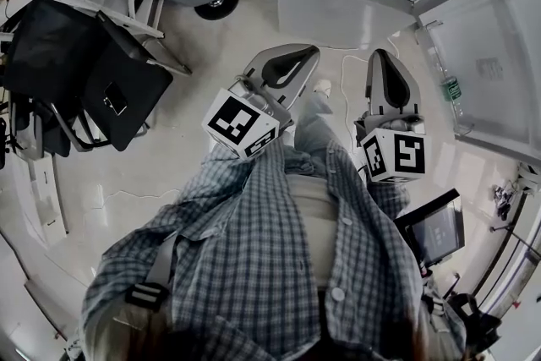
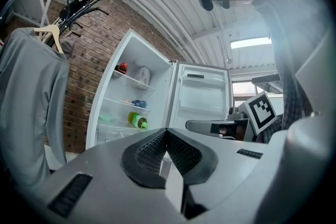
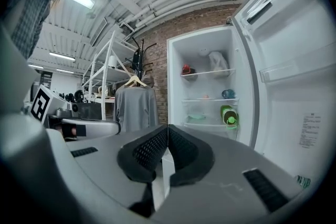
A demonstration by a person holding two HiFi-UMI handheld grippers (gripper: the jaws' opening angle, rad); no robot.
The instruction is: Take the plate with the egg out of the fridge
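The fridge [image 3: 210, 86] stands open ahead, its door [image 3: 294, 76] swung out to the right. On its shelves are a red item [image 3: 187, 69], a white bag [image 3: 216, 60], a blue bowl [image 3: 228, 94], a green bottle [image 3: 228, 114] and a pale green flat dish [image 3: 195, 117]. From here I cannot make out an egg. The left gripper view shows the same fridge [image 2: 134, 97] and green bottle [image 2: 137, 121]. Both my left gripper [image 2: 166, 131] and my right gripper [image 3: 168, 126] are shut and empty, well short of the fridge. In the head view the left gripper [image 1: 306, 53] and right gripper [image 1: 382, 55] point toward it.
A grey garment [image 3: 135, 105] hangs on a hanger left of the fridge, beside a white rack [image 3: 107, 81]. Another person's leg and black shoe [image 1: 215, 6] stand on the floor ahead. Black bags on a chair [image 1: 84, 72] sit to my left. A screen [image 1: 435, 232] lies at my right.
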